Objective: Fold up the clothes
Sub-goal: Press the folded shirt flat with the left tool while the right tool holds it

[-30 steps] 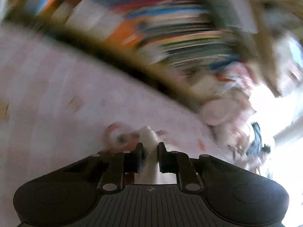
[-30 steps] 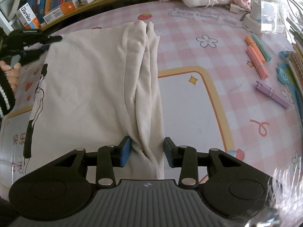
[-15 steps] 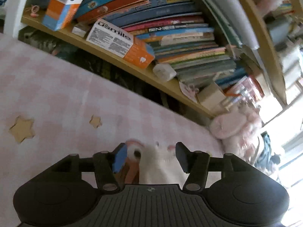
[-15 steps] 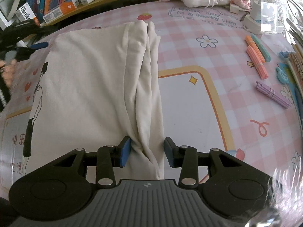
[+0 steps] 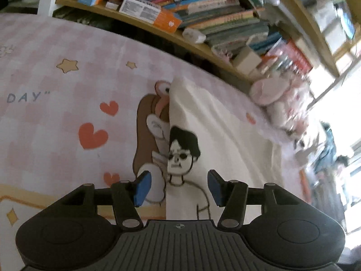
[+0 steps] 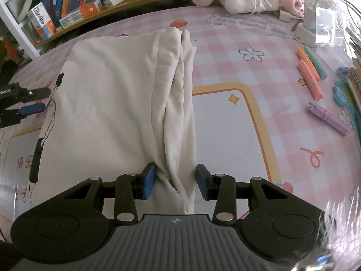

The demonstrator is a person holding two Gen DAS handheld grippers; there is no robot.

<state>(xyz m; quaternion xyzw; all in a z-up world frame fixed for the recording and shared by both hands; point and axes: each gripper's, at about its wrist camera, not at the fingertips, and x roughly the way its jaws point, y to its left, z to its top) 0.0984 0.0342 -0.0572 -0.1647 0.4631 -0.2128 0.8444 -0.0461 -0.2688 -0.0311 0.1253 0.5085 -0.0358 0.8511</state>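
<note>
The cream garment [image 6: 108, 103] lies partly folded on the pink checked table cover [image 6: 237, 36], its bunched sleeve edge running from twelve o'clock down to six. The right gripper [image 6: 175, 181] straddles that bunch at six o'clock; whether its pads bite the cloth I cannot tell, though it appears placed to anchor the fold. The left gripper [image 5: 178, 188], at nine o'clock beside the printed figure [image 5: 181, 152], is narrowing slightly, jaws clear of the fabric.

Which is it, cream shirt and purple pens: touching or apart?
Apart. Right wrist view: bare mat lies between the cream shirt and the purple pens.
</note>
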